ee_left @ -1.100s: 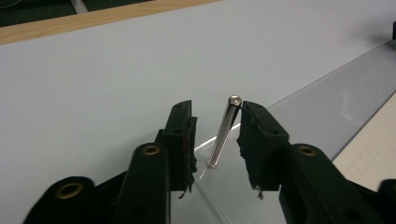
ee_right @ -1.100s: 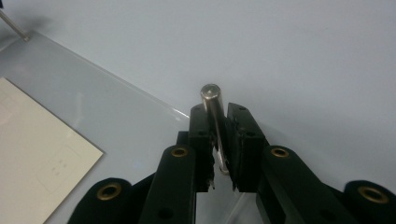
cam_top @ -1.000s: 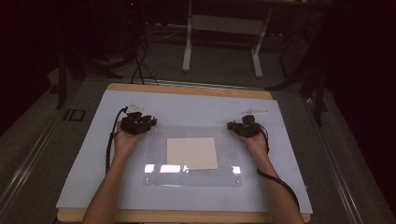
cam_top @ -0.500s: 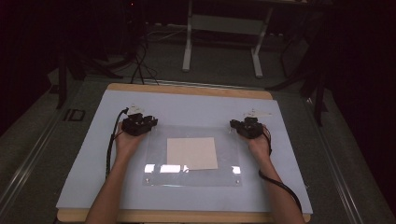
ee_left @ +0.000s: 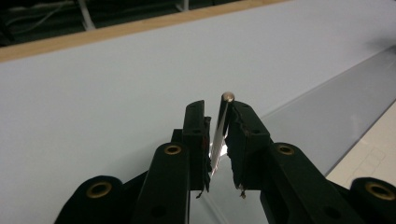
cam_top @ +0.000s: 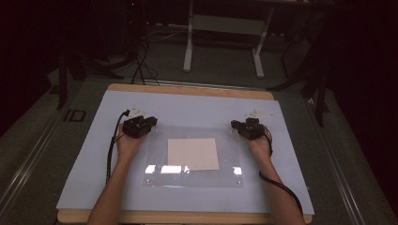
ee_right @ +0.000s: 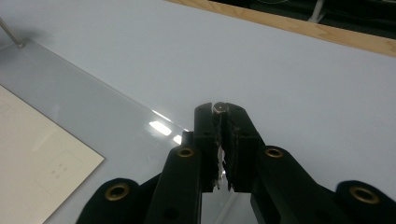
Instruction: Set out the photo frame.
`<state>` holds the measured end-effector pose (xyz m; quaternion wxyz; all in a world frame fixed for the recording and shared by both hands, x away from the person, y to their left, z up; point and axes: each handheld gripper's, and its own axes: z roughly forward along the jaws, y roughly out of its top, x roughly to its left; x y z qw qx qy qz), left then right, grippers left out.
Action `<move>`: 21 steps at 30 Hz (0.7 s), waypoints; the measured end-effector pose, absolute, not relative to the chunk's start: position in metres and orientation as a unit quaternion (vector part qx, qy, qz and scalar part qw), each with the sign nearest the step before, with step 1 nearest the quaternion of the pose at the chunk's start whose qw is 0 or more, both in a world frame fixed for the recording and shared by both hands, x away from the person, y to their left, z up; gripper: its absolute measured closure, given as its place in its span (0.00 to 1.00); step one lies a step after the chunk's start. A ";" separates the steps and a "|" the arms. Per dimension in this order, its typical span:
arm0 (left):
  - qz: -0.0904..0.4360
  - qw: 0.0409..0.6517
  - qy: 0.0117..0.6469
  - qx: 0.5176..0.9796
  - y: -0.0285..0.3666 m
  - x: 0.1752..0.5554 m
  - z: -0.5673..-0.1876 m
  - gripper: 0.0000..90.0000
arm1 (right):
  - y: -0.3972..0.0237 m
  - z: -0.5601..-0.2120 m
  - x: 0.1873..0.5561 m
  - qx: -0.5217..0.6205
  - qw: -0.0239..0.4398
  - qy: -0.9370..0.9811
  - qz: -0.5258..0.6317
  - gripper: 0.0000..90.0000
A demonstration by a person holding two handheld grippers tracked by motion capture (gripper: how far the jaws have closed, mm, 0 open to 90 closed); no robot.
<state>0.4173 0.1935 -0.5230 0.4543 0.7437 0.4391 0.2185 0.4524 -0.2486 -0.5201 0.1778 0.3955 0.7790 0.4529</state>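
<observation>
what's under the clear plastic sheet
Under the clear rectangular plastic sheet lies a cream square paper, seen through it, on the pale blue table mat. Glare along the near edge hides a strip there.

A dim lab or test room set up for recording. A wooden-edged table covered with a pale blue mat stands lit in the middle, while everything around it is dark. Behind the table is the metal frame of a second bench on grey carpet. Black cables trail across the floor, and dark equipment stands sit at the sides.
</observation>
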 end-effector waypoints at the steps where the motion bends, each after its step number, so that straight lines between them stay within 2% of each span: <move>1: 0.218 0.454 0.439 0.744 0.193 0.417 -0.523 0.86 | -0.249 -0.520 0.452 0.395 0.178 0.779 0.453 0.94; 8: 0.215 0.461 0.438 0.741 0.192 0.419 -0.521 0.93 | -0.250 -0.520 0.453 0.399 0.170 0.777 0.456 0.93; 21: 0.198 0.478 0.448 0.729 0.195 0.421 -0.525 0.93 | -0.252 -0.520 0.457 0.416 0.145 0.771 0.460 0.93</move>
